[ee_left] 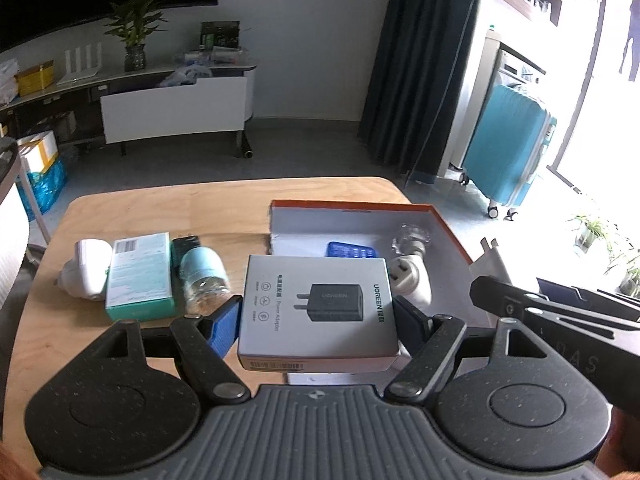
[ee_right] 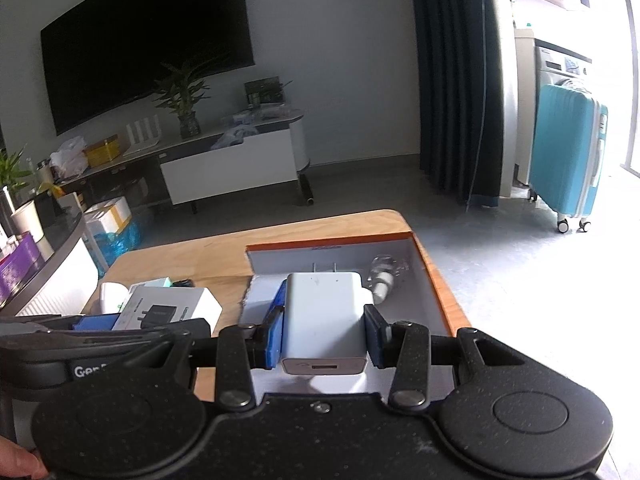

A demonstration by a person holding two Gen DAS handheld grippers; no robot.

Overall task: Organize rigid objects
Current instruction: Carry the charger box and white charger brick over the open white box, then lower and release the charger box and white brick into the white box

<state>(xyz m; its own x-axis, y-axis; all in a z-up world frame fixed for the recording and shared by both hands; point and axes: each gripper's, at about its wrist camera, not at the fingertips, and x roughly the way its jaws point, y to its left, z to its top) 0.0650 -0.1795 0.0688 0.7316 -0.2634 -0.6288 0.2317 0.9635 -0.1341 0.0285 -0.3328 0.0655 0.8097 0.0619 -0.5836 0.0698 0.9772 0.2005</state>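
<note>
My left gripper point(ee_left: 318, 326) is shut on a grey power adapter box point(ee_left: 318, 312), its blue pads pressing both sides, held above the wooden table point(ee_left: 120, 340) near the orange-rimmed open box point(ee_left: 444, 232). My right gripper point(ee_right: 328, 336) is shut on a white charger point(ee_right: 326, 312), prongs pointing away, over the orange-rimmed open box point(ee_right: 430, 276). Inside that box lie a blue item point(ee_left: 352, 249), a clear bulb-like piece point(ee_left: 410, 236) and a white plug point(ee_left: 412, 278). The left gripper with the adapter box point(ee_right: 160, 312) shows at the left of the right wrist view.
On the table's left lie a white adapter point(ee_left: 86, 268), a teal carton point(ee_left: 140, 276) and a pale blue capped jar point(ee_left: 202, 276) on its side. A turquoise suitcase point(ee_left: 508, 144) stands on the floor to the right; a TV bench point(ee_left: 172, 104) stands behind.
</note>
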